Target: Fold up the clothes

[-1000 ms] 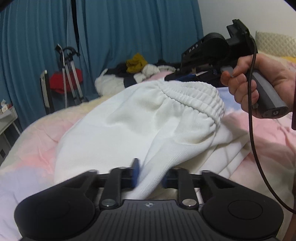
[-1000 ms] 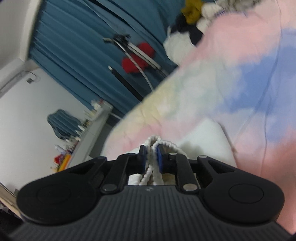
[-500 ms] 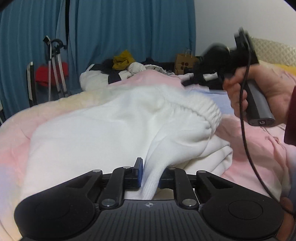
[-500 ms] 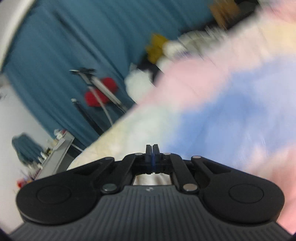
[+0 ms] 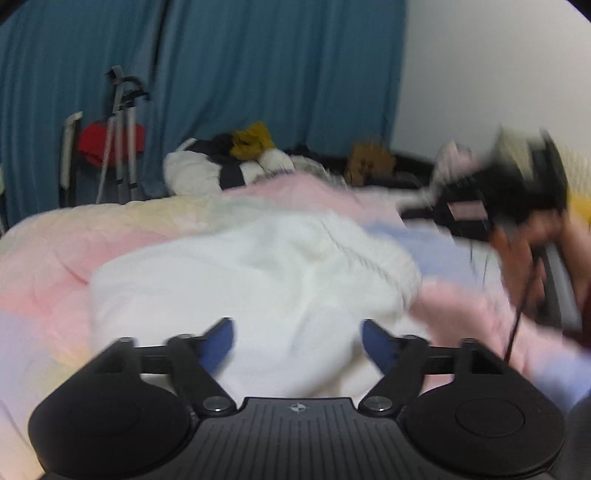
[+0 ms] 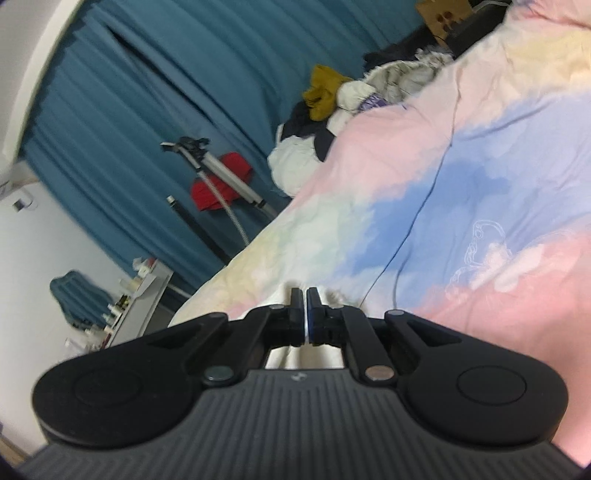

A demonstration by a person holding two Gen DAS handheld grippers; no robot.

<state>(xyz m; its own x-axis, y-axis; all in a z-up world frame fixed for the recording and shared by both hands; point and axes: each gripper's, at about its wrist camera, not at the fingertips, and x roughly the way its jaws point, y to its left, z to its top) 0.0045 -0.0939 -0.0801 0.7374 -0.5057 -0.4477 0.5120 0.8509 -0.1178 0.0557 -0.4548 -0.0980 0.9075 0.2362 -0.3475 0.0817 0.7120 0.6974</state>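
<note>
No readable words or numbers anywhere. The only mark is a small round emblem at the top centre of each gripper body: left gripper (image 5: 297, 341), right gripper (image 6: 305, 308). The brown paper bag (image 6: 441, 14) shows dark spots, too blurred to read.

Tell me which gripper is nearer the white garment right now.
Left. The left gripper hangs open right over the white garment; the right gripper, shut, is off past its far waistband edge.
</note>
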